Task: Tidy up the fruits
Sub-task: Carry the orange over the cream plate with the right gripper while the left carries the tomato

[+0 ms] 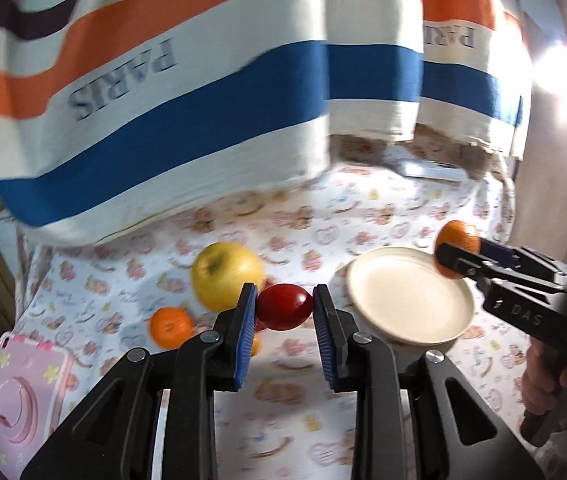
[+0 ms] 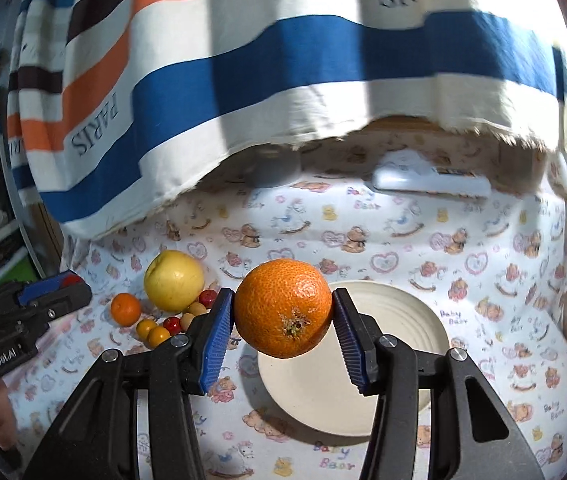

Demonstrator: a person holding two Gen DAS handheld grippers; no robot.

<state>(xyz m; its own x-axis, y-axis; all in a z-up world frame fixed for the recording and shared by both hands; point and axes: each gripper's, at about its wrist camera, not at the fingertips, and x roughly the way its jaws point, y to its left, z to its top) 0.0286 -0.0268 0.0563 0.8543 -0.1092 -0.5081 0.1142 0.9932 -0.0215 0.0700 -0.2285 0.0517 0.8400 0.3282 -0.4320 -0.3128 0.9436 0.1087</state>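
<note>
**Two fruits held up near the plate**

The left hand-held gripper [image 1: 284, 307] was clenched on a small red fruit [image 1: 284, 306], its blue pads pressing both sides, with the fruit held above the surface [image 1: 283, 232] just left of the cream plate [image 1: 411, 300]. The right hand-held gripper [image 2: 283, 312] was grasping a large orange [image 2: 283, 307], pinched between its pads and held clear of the plate, over the plate's left rim [image 2: 423, 320] in the right wrist view.

Left of the plate, a yellow apple [image 2: 174, 280] sat on the surface with a small orange [image 2: 125, 309] beside it. A cluster of little red and yellow fruits [image 2: 171, 324] lay between the apple and the plate. A pink toy camera [image 1: 23, 396] stood farther left of the plate, at the near edge.

Readable writing: the striped cloth [image 1: 163, 92] hanging behind the plate carried "PARIS", upside down. The printed cover on the surface read "Baby Bear" around the plate. The right gripper's body showed "DAS" in the left wrist view, and the left gripper's body read "GenRobot.AI" in the right wrist view. A white flat device [image 2: 431, 184] lay beyond the plate; its label was too blurred to read.
</note>
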